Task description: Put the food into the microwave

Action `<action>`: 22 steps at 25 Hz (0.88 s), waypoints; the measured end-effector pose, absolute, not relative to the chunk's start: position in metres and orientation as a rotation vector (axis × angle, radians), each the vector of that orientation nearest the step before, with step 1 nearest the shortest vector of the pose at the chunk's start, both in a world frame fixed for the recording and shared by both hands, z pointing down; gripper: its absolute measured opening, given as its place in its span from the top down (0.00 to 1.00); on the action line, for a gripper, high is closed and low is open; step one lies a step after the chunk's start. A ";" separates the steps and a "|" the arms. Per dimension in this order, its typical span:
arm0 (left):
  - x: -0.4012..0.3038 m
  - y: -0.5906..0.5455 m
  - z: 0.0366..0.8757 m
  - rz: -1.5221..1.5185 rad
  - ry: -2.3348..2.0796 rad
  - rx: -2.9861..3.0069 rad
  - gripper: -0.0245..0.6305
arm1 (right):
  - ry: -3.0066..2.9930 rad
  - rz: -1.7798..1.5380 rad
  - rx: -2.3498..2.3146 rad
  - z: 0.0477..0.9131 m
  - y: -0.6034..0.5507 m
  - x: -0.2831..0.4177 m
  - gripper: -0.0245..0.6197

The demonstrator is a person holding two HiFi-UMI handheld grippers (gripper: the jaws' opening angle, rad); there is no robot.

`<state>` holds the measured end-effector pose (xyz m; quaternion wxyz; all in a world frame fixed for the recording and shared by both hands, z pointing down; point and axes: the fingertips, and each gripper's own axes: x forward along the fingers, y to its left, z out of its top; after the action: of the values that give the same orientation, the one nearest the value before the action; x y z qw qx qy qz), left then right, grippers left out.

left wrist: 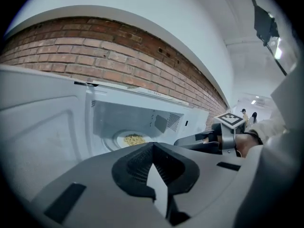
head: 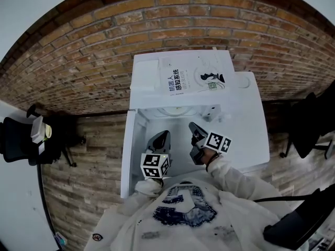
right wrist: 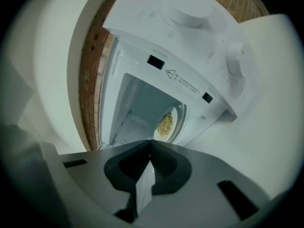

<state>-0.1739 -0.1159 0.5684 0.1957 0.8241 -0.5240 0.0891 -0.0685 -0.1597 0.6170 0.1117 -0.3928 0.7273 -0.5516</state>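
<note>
From the head view, a white microwave (head: 152,99) sits on a white surface (head: 251,135) by a brick wall (head: 94,51). Its door (head: 131,156) is swung wide open to the left. A book (head: 196,77) lies flat on top of the microwave. The left tool (head: 163,135) and the right tool (head: 193,127) are side by side, just in front of the open box. Both point into it, and neither one is holding anything. A black chair (head: 18,140) stands far off to the left.

From the left gripper view, the left tool's two jaws are pressed together at the tips, with nothing between them. Past them is the inside of the microwave. A white plate (left wrist: 118,137) lies on its floor, and the yellow food (left wrist: 134,139) sits in a little heap on the plate. The right tool shows on the right side, near the opening, held by a hand in a white sleeve (left wrist: 280,141).

From the right gripper view, the picture is tipped sideways. The right tool's jaws are together too, and they are empty. Beyond them the food rests on its plate, deep inside the open microwave. Two round knobs (right wrist: 190,11) stick out on the front panel.
</note>
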 end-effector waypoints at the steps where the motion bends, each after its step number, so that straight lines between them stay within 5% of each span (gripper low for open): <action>1: -0.173 -0.115 0.565 0.250 -1.470 2.316 0.95 | 2.172 -1.592 -1.164 0.611 -0.156 -0.066 0.94; 22: -0.181 -0.095 0.485 0.231 -1.556 2.399 0.95 | 2.795 -0.747 -1.385 0.492 -0.101 -0.050 0.94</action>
<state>-0.1806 -0.0946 0.4847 0.1357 0.8285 -0.5374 0.0798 -0.0502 -0.1008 0.4924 -0.0331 -0.4317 0.8709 -0.2327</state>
